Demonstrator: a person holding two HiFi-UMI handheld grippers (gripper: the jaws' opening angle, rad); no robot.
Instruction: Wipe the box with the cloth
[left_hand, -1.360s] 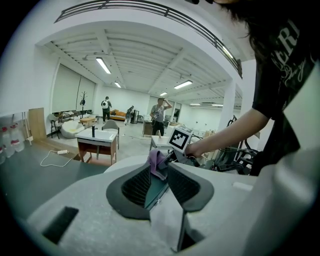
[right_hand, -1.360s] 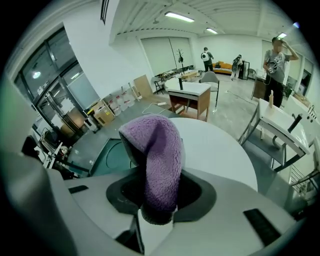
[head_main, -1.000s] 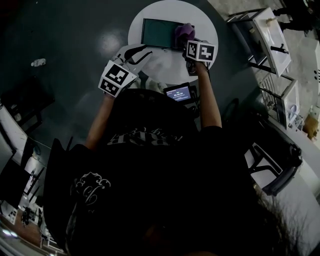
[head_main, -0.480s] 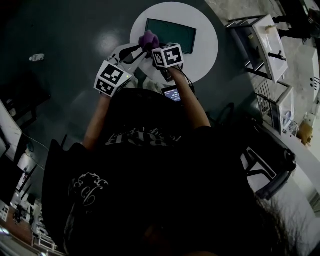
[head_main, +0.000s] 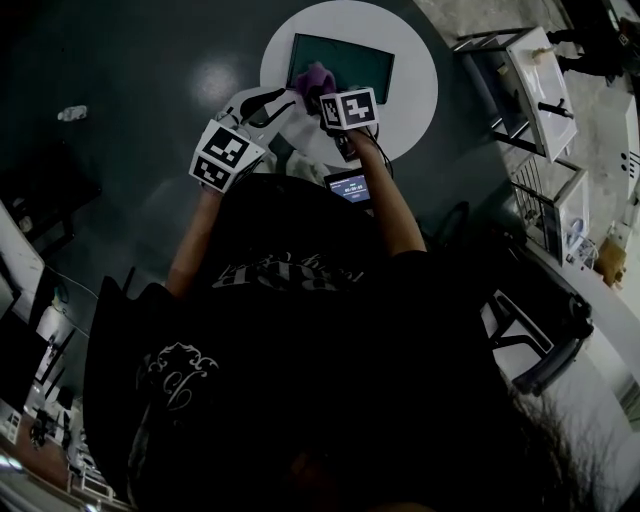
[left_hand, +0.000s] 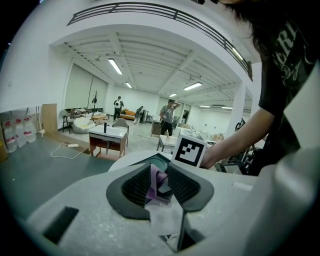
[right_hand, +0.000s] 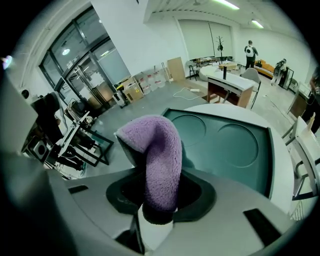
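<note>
The round white bench (head_main: 412, 95) filled the top of the head view, with the dark floor all round it. On it lay the box (head_main: 362, 60), a flat dark green rectangle set toward the bench's far side. In the right gripper view the box (right_hand: 235, 145) showed two shallow round hollows side by side in its top.

The right gripper (head_main: 326, 92) reached in over the bench's near edge, its marker cube (head_main: 350, 108) just short of the box's near left corner. Its claw was pressed tight on the cloth (right_hand: 159, 160), a fuzzy purple roll that rose out of the right gripper (right_hand: 159, 192) and curled over to the left at its tip. From above, the cloth (head_main: 315, 77) sat over the box's near left corner (whether it pressed on the surface could not be told).

The left gripper (head_main: 268, 106) hung over the bench's left rim, beside the right one and clear of the box. In its own view the left gripper (left_hand: 159, 175) had its claw narrowly spread with nothing pinched; the purple cloth (left_hand: 159, 181) showed through the gap, farther off, and the right gripper's marker cube (left_hand: 190, 150) stood just above it.

A small lit screen (head_main: 350, 187) sat close against the person's body, at the bench's near edge.
</note>
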